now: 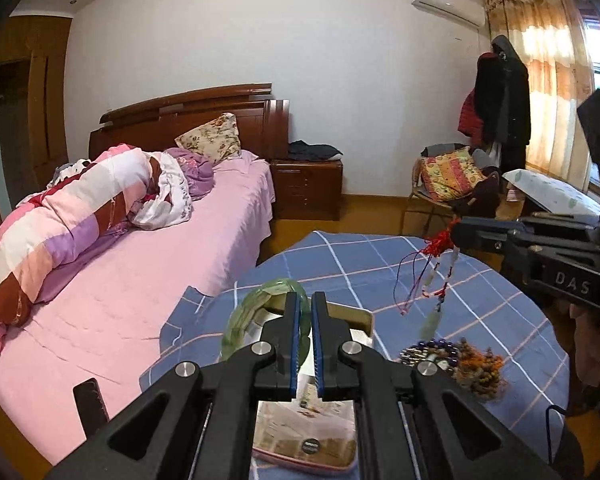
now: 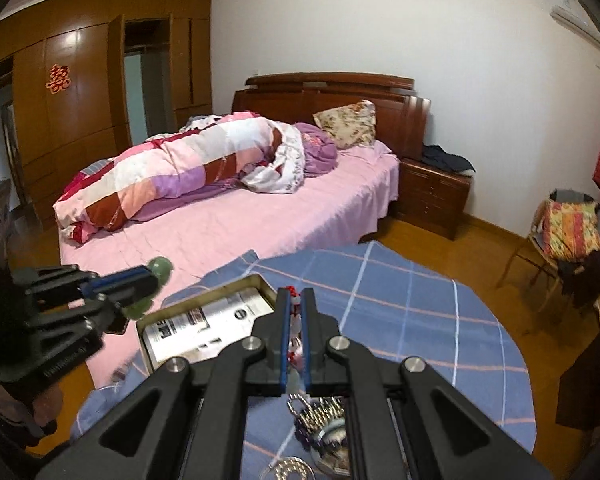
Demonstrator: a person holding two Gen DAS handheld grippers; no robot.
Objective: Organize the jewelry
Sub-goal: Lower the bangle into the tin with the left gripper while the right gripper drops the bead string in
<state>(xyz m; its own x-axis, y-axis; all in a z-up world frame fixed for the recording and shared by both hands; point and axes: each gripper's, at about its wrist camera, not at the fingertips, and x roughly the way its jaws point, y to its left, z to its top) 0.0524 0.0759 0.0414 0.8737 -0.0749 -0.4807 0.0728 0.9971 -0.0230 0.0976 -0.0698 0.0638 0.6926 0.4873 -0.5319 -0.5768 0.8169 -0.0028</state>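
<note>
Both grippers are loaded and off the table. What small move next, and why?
Probably lower the left gripper toward the open tin box: it is shut on the green bangle, which hangs just above the box, while the right gripper holds the red-corded pendant clear.

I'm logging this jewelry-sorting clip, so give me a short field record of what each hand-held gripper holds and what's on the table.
left hand-held gripper: shut on green bangle
right hand-held gripper: shut on red-knotted pendant cord, dangling
tin box: open, on blue checked cloth
loose jewelry pile: on cloth beside tin
background: pink bed
</note>
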